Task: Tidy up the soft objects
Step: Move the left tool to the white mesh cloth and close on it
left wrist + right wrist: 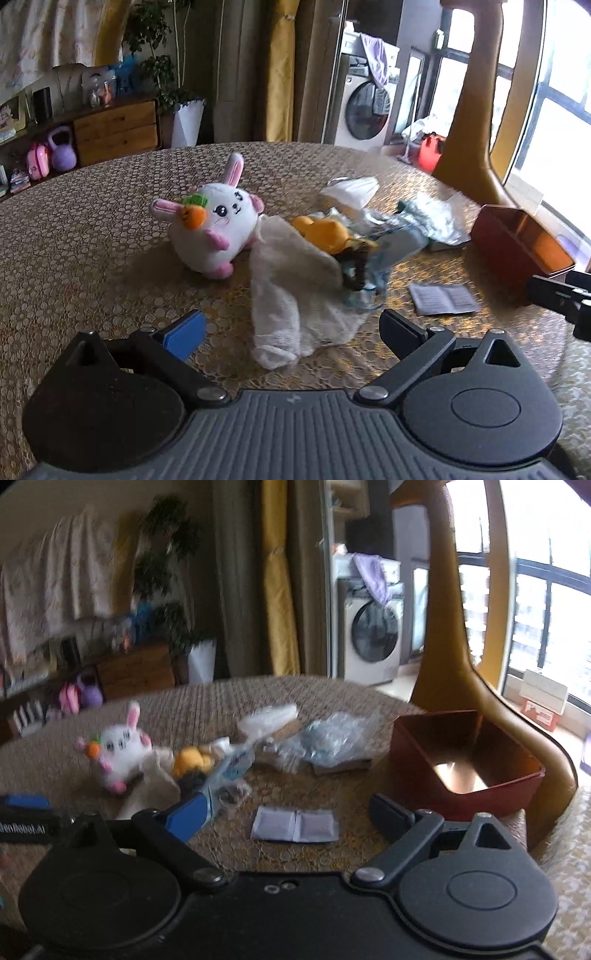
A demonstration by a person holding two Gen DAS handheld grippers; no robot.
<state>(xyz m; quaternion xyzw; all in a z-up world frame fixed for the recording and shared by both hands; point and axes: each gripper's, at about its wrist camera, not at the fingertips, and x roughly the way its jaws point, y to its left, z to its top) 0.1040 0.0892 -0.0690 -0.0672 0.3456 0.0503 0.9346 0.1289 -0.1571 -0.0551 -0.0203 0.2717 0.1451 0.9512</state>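
Table (92, 229): round, under a gold patterned cloth, stretching ahead of both grippers and carrying everything below.
Box (469, 757): red-brown, open on top, ahead and to the right of the right gripper; that view looks into its hollow, while the left view catches only a cut-off corner at its right edge (517, 240).
White cloth (288, 295): thin and gauzy, crumpled, lying just ahead of the left gripper, its near end between the lines of the two fingers but untouched.
Plush rabbit (218, 229): white with pink ears and paws, an orange carrot with a green top at its cheek, lying on its side ahead and left of the left gripper, touching the cloth (blurred in the right view (122, 749)).
Yellow plush (325, 232): partly buried in the pile beyond the cloth, with something dark against it.
Plastic bags (328, 742): clear, crumpled, ahead of the right gripper, near the box.
Leaflet (295, 825): small, folded, printed, lying flat just ahead of the right gripper; its print is too small to read.
Left gripper (291, 334): fingers spread, nothing grasped.
Right gripper (288, 818): fingers spread, nothing grasped.
Writing: white letters on the other gripper's body at the right view's left edge, partly cut off, seemingly "GenRobot.AI".
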